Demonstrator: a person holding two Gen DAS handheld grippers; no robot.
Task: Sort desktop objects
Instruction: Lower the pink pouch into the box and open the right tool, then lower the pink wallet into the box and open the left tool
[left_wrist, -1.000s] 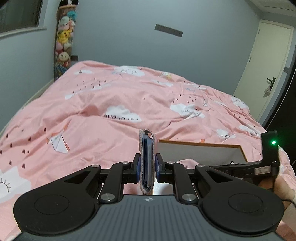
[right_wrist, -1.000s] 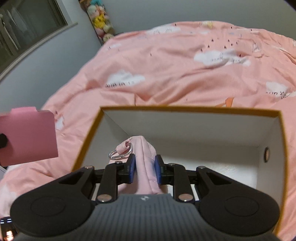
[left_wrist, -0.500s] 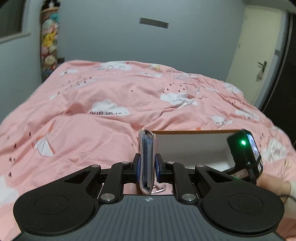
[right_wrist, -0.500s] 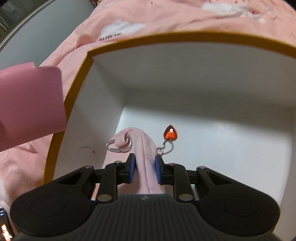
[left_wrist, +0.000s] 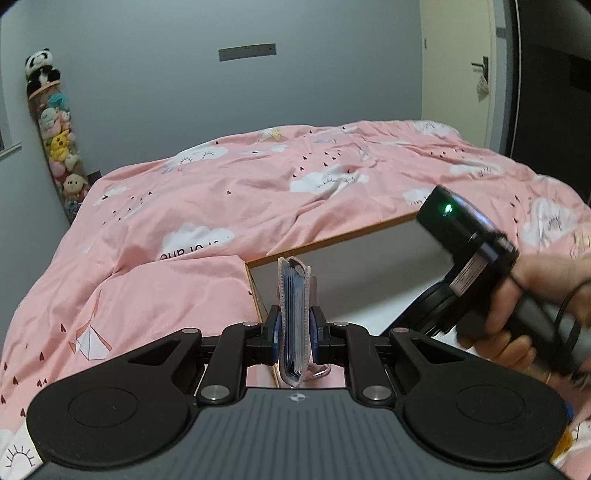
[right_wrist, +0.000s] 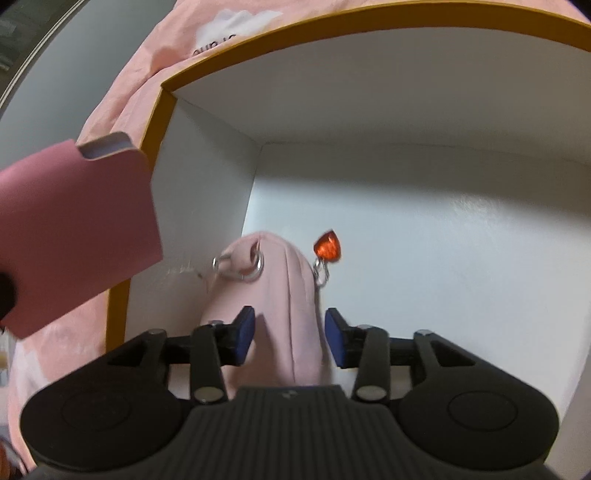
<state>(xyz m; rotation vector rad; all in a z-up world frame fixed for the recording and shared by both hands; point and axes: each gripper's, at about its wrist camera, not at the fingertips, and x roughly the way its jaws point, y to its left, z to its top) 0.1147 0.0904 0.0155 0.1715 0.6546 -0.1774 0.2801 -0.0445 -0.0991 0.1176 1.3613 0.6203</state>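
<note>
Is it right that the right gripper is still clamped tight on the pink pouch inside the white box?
Not quite. The right wrist view shows the right gripper with jaws just opened, pads clear of the pink pouch, which still sits between them. It is inside the white box, as you said.

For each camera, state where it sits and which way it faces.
Left wrist: on the left gripper, facing across the pink bed; shut on a card holder; a hand shows.
Right wrist: on the right gripper, looking down into the white box; jaws just opened off the pink pouch.
Shared: box, card holder.
</note>
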